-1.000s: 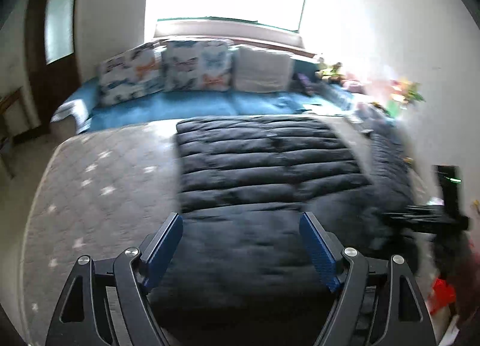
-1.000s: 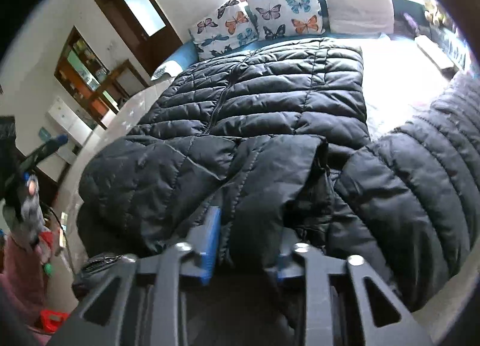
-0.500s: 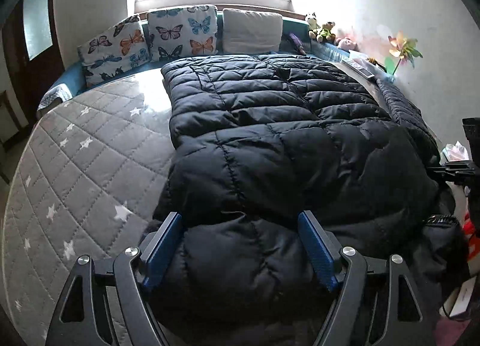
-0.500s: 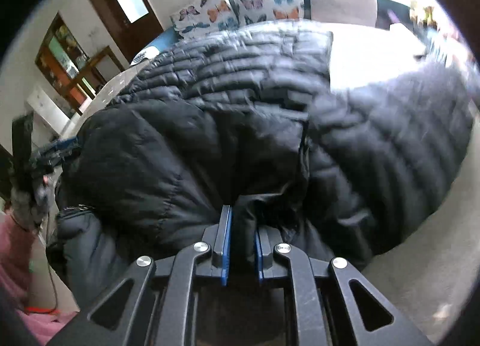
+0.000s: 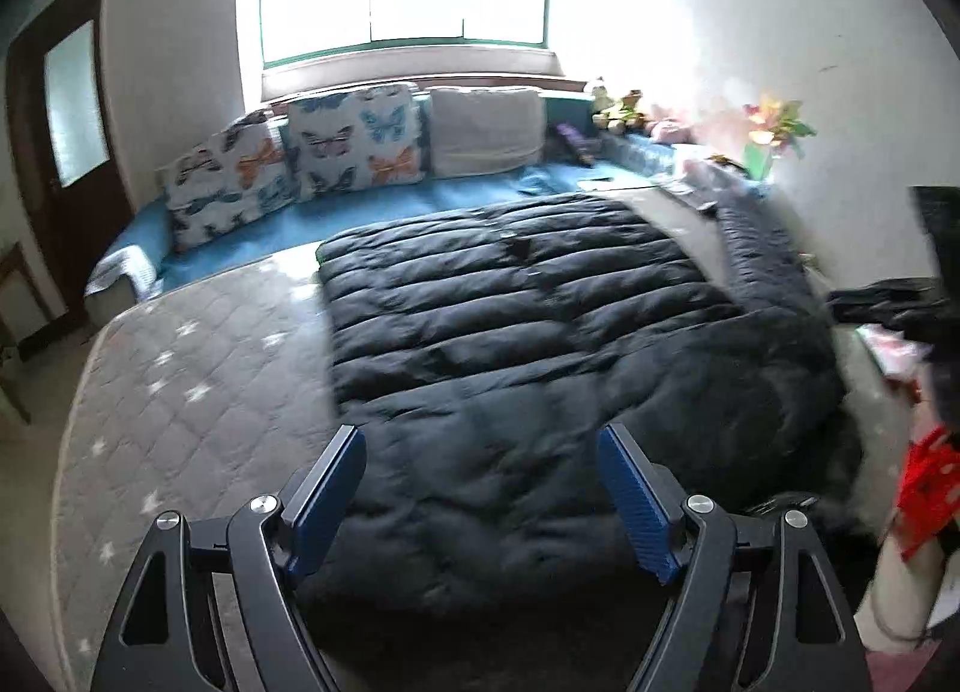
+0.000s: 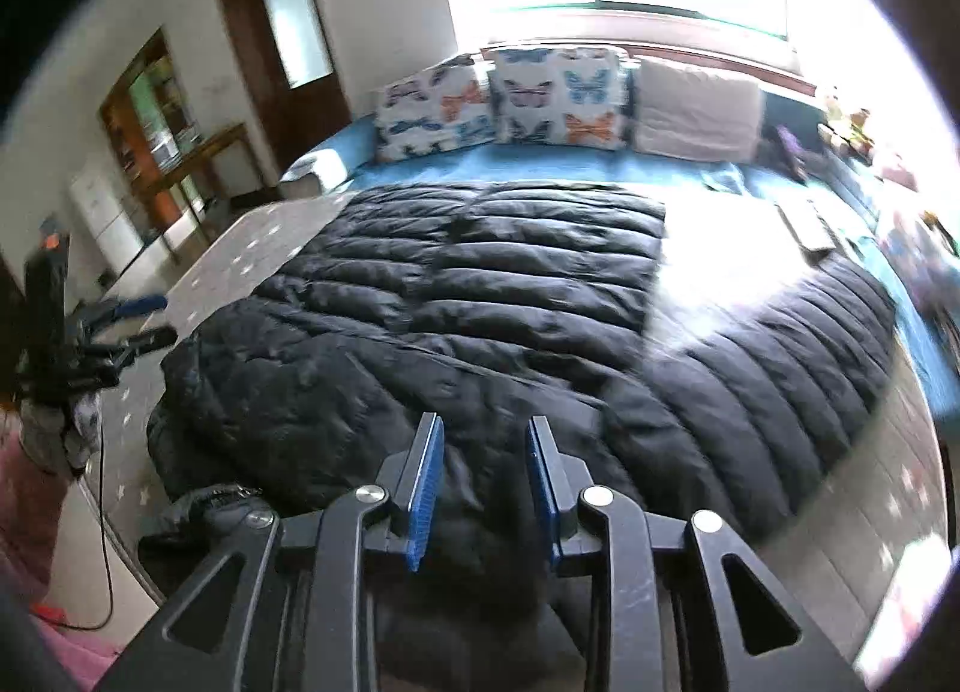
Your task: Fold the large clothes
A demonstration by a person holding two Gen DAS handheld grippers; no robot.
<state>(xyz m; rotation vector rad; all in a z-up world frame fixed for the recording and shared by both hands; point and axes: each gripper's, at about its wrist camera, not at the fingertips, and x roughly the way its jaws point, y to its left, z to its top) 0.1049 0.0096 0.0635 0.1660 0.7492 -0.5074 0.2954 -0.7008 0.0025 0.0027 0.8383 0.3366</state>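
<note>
left gripper (image 5: 480, 497) wide apart, right gripper (image 6: 483, 491) jaws opening

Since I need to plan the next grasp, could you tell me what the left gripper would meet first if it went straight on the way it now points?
Most likely the black puffer jacket: the left gripper, jaws wide and empty, points down at its near quilted part on the mattress. Nothing shows in between, though depth is unclear.
</note>
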